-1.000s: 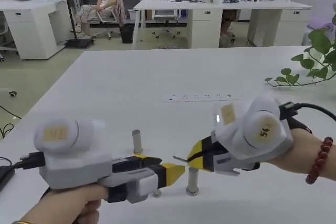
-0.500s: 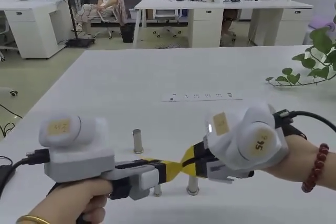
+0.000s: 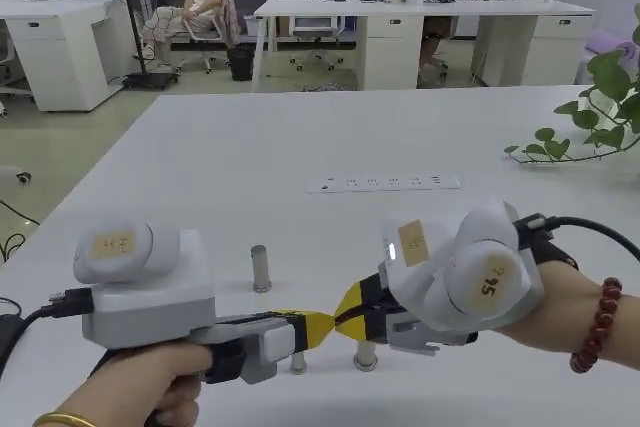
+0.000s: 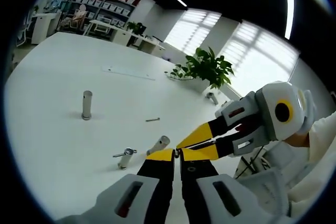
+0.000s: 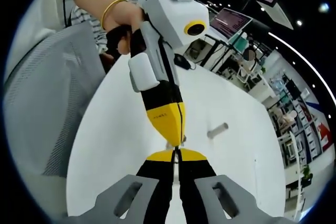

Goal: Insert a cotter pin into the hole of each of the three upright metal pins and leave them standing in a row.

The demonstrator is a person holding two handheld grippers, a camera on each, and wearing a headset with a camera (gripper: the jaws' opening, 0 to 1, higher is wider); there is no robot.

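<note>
Yellow-tipped jaws are meeting nose to nose just above the white desk (image 3: 400, 147). The left gripper (image 3: 312, 325) and the right gripper (image 3: 347, 317) are both pressing their jaws together at the same spot. In the right gripper view a thin grey metal cotter pin (image 5: 178, 148) is showing as a sliver at that gripper's tips, so the right gripper is looking clenched on it. Whether the left gripper is also biting the sliver I cannot tell.

The three short grey cylindrical metal pins are standing on the desk. The far pin (image 3: 261, 269) is sitting well behind the tips, while the middle pin (image 3: 297, 362) and the right-hand pin (image 3: 366, 355) are hiding partly under the grippers. A loose spare cotter pin (image 4: 152, 119) is lying flat on the desk.

The held cotter pin is probably behaving as a light, springy, slick thing that is apt to twist or flick out. It is best pinched near its looped head, leaving the legs free to enter the hole. The upright pins are looking stiff but narrow-footed, and I am judging that any sideways push is risking a topple.
</note>
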